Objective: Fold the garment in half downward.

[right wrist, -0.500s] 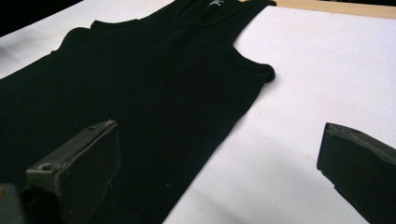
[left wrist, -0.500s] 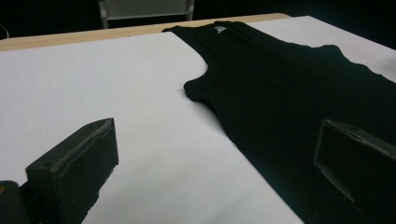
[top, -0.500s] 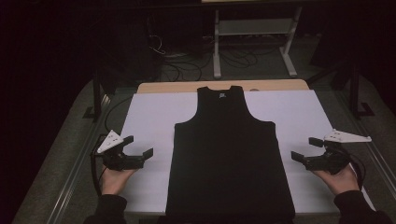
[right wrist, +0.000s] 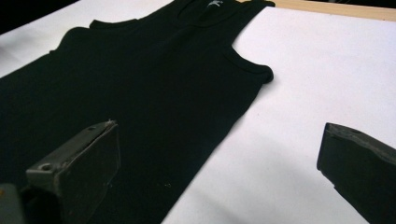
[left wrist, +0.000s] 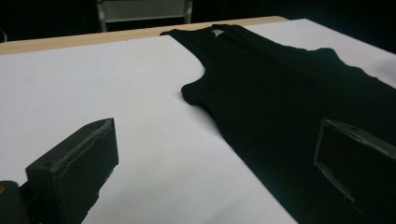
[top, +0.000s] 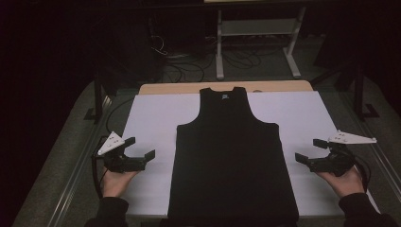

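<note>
Black tank top [top: 231,156] lies flat mid-surface between my left gripper [top: 140,150] and right gripper [top: 311,152], jaws wide open, empty; light, limp cloth, so I'd pinch side hems.

Wooden table [top: 279,86], pale tan top, visible as a narrow strip along the far edge. White sheet [top: 302,118] laid flat over nearly the whole tabletop, stopping just short of that far strip. Black tank top [top: 231,161] spread flat on the sheet, centred, front up, neckline toward the tan strip, hem toward the near edge. Small pale label inside the neck. Bare sheet shows on both sides of the tank top.
</note>
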